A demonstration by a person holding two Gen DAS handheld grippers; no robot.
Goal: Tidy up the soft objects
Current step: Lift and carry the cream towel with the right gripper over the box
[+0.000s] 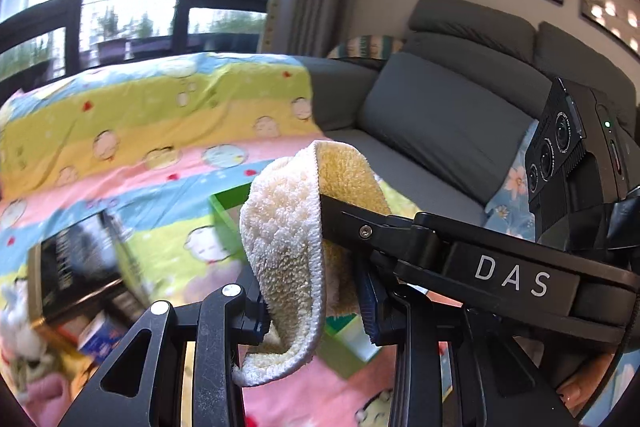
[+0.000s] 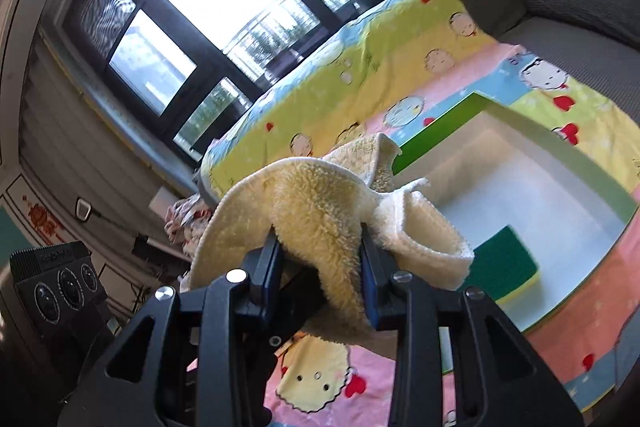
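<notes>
Tongs of both hands clamp one cream terry cloth (image 2: 320,215): the left tongs (image 1: 316,311) pinch a hanging fold, the right tongs (image 2: 320,275) a bunched edge, and the cloth is held in the air above a cartoon-print blanket (image 2: 400,67). Beyond it, an open green box (image 2: 440,139) on the blanket contains a green-and-yellow sponge (image 2: 504,263). A grey sofa (image 1: 448,115) stands behind.

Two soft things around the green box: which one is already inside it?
The green-and-yellow sponge, lying on the floor of the green box. The cream towel hangs above, clamped in the right gripper.
</notes>
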